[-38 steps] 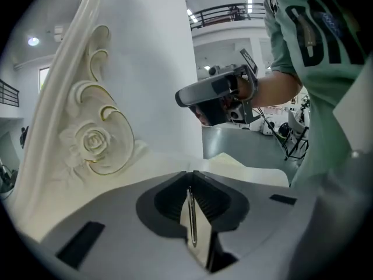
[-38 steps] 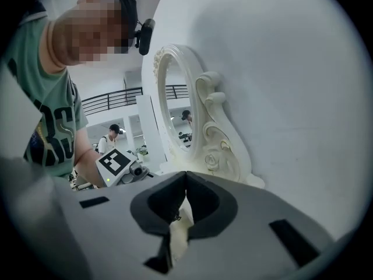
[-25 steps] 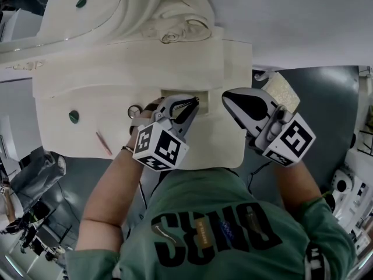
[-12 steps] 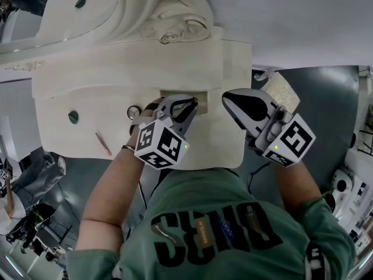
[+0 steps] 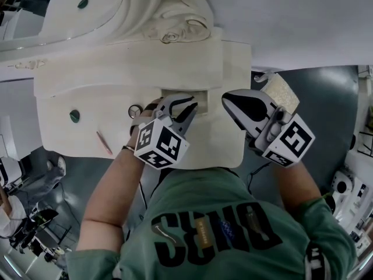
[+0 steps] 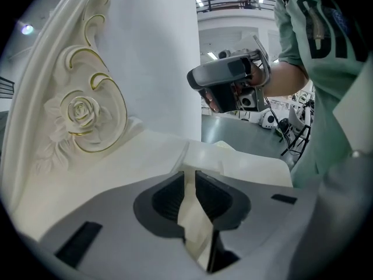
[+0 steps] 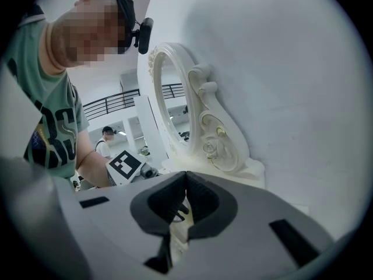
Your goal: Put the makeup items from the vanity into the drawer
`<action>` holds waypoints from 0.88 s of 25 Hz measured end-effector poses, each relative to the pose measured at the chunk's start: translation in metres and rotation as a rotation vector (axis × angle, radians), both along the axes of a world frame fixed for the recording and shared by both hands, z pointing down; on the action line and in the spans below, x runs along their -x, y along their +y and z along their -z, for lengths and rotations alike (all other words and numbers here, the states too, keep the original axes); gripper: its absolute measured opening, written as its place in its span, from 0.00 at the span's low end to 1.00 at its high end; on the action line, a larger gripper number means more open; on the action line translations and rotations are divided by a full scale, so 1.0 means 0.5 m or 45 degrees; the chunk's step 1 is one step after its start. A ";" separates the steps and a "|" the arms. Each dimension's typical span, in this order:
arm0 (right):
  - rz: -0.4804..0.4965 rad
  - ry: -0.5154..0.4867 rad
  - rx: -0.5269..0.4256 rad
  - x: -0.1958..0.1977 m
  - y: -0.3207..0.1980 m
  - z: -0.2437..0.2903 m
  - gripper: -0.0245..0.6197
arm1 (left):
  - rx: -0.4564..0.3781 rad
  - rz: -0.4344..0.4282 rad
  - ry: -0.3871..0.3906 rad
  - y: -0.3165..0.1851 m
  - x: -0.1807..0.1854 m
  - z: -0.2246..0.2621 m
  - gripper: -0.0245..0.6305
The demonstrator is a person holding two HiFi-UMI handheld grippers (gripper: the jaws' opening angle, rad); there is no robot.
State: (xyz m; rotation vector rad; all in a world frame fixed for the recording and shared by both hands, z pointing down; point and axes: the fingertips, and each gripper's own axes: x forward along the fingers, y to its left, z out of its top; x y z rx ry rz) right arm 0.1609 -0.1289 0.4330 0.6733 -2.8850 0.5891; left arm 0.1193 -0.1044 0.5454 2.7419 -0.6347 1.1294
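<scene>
head view looks steeply down onto the vanity top [image 5: 116, 69], moderately near. left gripper view sits low over it, facing far and right; right gripper view faces far and left. both catch the carved mirror frame [image 6: 81, 115] close up.

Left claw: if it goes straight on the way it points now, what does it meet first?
Probably the vanity's raised ledge, just beyond the left claw, whose jaws are opening with nothing between them. Depth is hard to judge.

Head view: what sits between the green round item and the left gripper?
A small metal ring on the vanity; the head view shows it.
</scene>
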 end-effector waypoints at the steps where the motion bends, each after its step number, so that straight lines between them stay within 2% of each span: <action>1: 0.001 0.001 -0.004 0.001 0.000 0.002 0.05 | -0.005 0.005 0.006 -0.001 0.001 0.004 0.14; 12: 0.045 0.003 -0.055 0.041 0.011 0.057 0.05 | -0.061 0.101 0.090 0.008 0.037 0.084 0.13; 18: 0.083 0.005 -0.097 0.087 0.018 0.111 0.05 | -0.119 0.235 0.228 0.012 0.090 0.184 0.10; 22: 0.120 -0.001 -0.141 0.133 0.028 0.163 0.05 | -0.170 0.367 0.382 0.020 0.154 0.283 0.08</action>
